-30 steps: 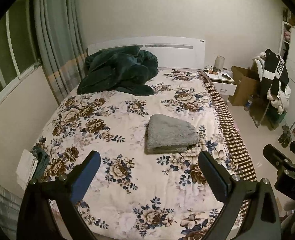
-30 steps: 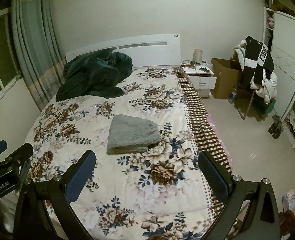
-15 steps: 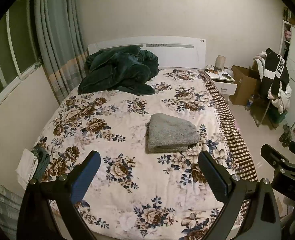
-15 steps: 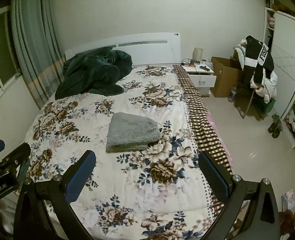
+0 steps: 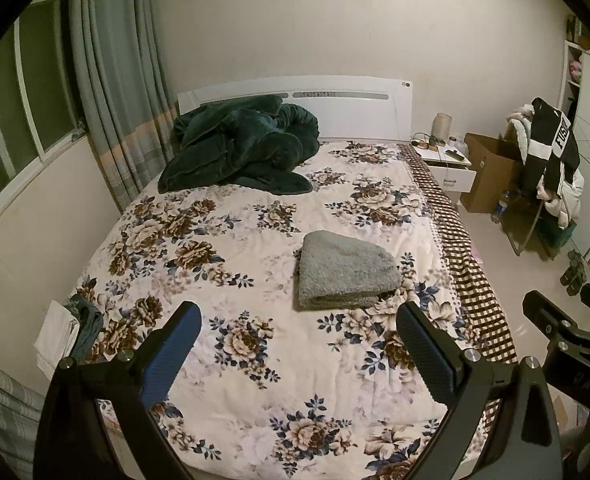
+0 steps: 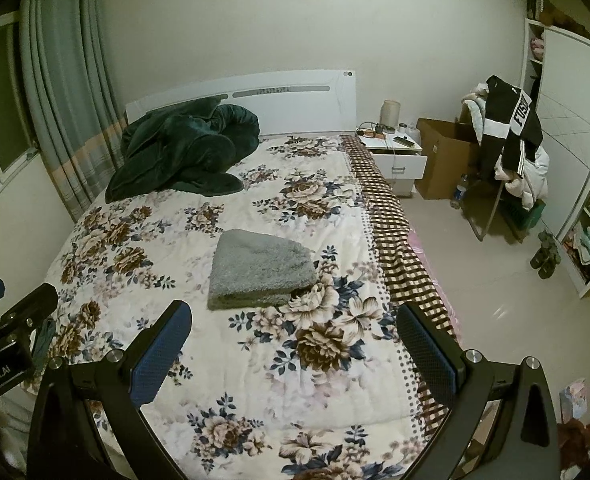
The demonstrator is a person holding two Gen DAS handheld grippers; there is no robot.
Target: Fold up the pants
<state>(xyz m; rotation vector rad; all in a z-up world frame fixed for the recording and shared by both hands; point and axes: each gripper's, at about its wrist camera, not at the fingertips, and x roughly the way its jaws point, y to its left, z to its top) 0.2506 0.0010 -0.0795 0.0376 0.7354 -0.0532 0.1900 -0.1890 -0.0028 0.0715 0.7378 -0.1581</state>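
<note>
The grey fleece pants lie folded in a compact stack on the floral bedspread, right of the bed's middle. They also show in the right wrist view. My left gripper is open and empty, held above the foot of the bed, well short of the pants. My right gripper is open and empty too, held beside it to the right; its fingers show at the edge of the left wrist view.
A dark green blanket is bunched at the headboard. Small folded cloths lie at the bed's left edge. A white nightstand, a cardboard box and a chair piled with clothes stand right of the bed.
Both grippers have drawn back and up a little from the bed. The folded pants have not moved. Both grippers stay open.
</note>
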